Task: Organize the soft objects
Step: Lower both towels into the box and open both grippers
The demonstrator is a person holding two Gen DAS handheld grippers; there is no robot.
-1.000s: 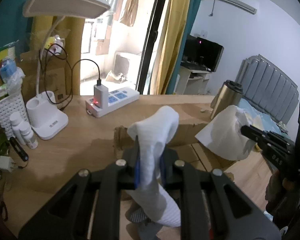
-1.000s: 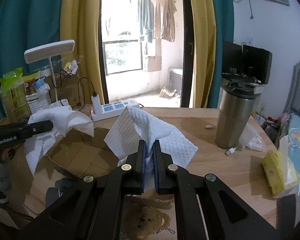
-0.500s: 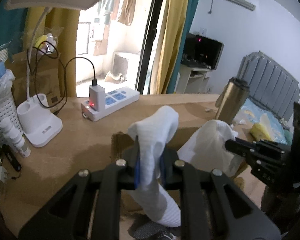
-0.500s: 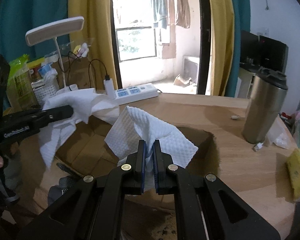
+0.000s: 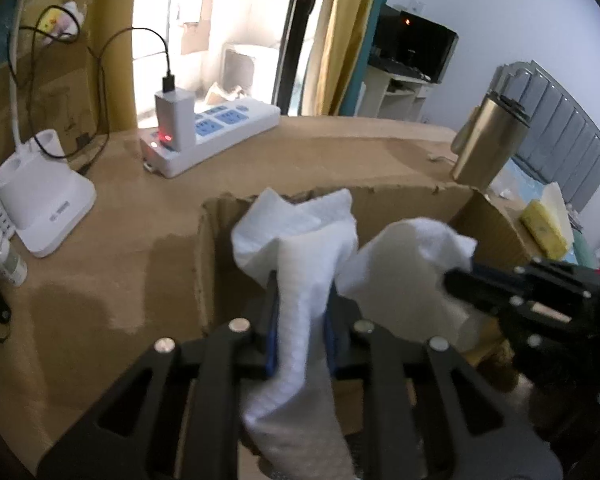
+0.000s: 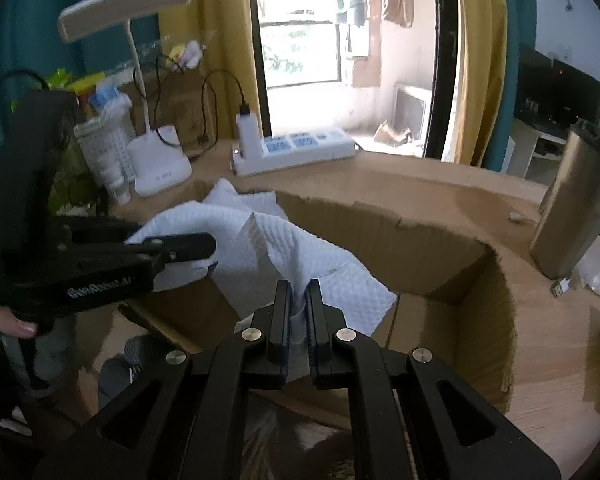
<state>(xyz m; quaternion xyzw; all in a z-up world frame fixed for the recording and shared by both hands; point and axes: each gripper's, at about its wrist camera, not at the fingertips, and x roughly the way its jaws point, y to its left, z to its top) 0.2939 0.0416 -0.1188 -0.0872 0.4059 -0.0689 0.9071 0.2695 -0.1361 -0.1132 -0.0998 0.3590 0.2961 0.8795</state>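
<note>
A white quilted cloth hangs between both grippers over an open cardboard box. My left gripper is shut on one end of the cloth. My right gripper is shut on the other end, inside the box. The left gripper also shows in the right wrist view, and the right gripper in the left wrist view. The two grippers are close together. A grey fabric item and brown fur lie low in the box.
On the wooden table stand a white power strip with a charger, a white lamp base, small bottles at left, and a steel tumbler. A yellow sponge lies at right.
Both grippers have dropped toward the box and come closer together, with the cloth still held between them. The box walls now surround the cloth.
</note>
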